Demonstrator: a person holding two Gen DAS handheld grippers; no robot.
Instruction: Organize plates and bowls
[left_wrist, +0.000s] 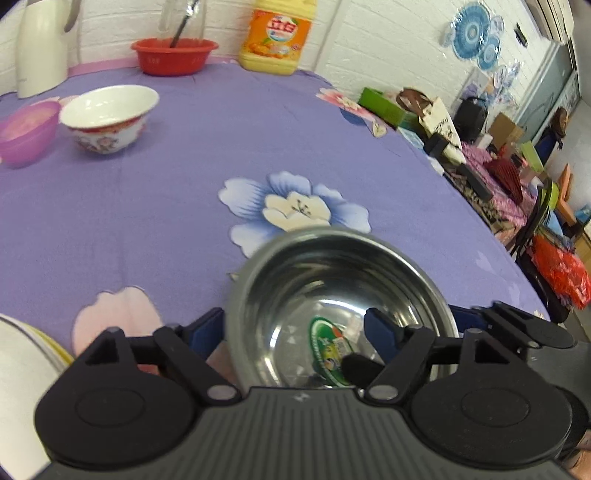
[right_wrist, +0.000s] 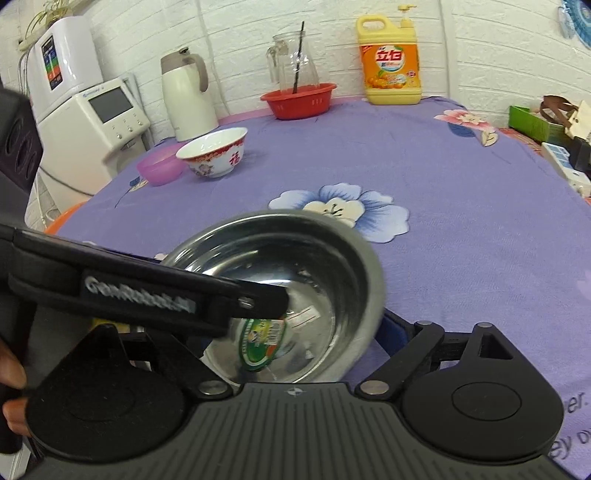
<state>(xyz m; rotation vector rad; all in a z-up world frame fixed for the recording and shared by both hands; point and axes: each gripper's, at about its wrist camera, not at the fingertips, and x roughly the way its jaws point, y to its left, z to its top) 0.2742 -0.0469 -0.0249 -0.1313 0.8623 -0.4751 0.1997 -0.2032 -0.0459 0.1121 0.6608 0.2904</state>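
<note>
A steel bowl (left_wrist: 332, 295) with a green sticker inside sits close in front of both grippers over the purple floral cloth; it also shows in the right wrist view (right_wrist: 295, 280). My left gripper (left_wrist: 295, 328) straddles the bowl's left rim, one finger outside, one inside. It crosses the right wrist view (right_wrist: 255, 302). My right gripper (right_wrist: 303, 339) straddles the bowl's right rim; its left finger is hidden. A white bowl with red pattern (left_wrist: 109, 116) (right_wrist: 214, 151) stands upright at the far left beside a purple plastic bowl (left_wrist: 26, 131) (right_wrist: 160, 168).
A red basin (left_wrist: 173, 55) (right_wrist: 299, 99) holding a glass jug, a yellow detergent bottle (left_wrist: 277, 37) (right_wrist: 391, 59) and a white thermos (right_wrist: 186, 96) stand at the back by the wall. A white plate edge (left_wrist: 22, 365) is at the lower left. Clutter lies beyond the table's right edge.
</note>
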